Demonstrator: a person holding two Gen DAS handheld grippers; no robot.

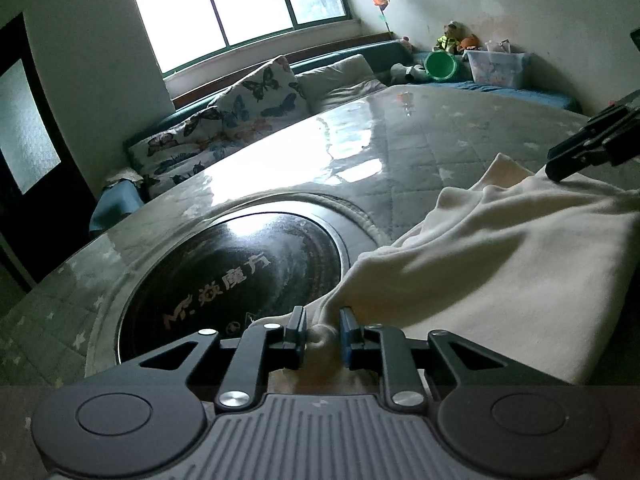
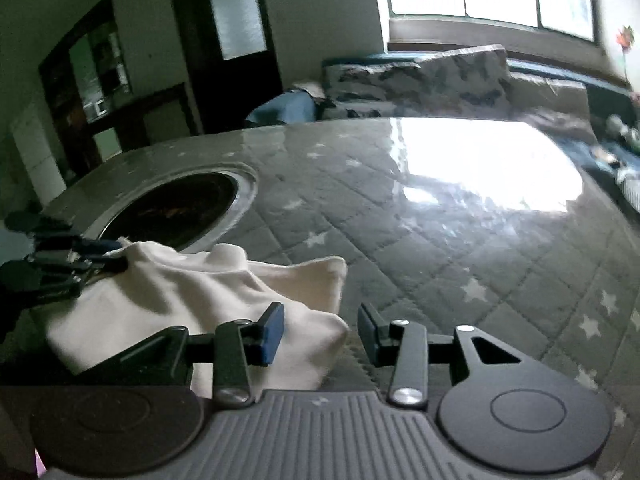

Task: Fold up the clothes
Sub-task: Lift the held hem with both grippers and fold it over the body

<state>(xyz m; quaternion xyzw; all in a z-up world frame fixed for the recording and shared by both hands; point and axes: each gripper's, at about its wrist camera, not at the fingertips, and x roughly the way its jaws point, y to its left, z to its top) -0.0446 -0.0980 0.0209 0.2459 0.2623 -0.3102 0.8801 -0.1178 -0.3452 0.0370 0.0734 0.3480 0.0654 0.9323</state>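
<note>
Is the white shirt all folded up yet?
Not yet. The cream garment looks partly doubled over on the table but still bunched. The left gripper pinches one edge; the right gripper is open beside it. Smoothing and finishing the fold remain.

We see both units built the same. Left gripper (image 1: 323,338): black linkage arms, silver pivot screws at each joint, triangular cut-outs in the outer links, two round black discs at the lower corners of the frame, grey ribbed housing bottom centre with a small light mark on it. Fingers (image 1: 297,334) are black with blue pads on the inner faces. Right gripper (image 2: 321,334): same black links, silver screws, blue pad on the finger (image 2: 273,334) at centre-left, ribbed grey body, round discs lower left and lower right.
</note>
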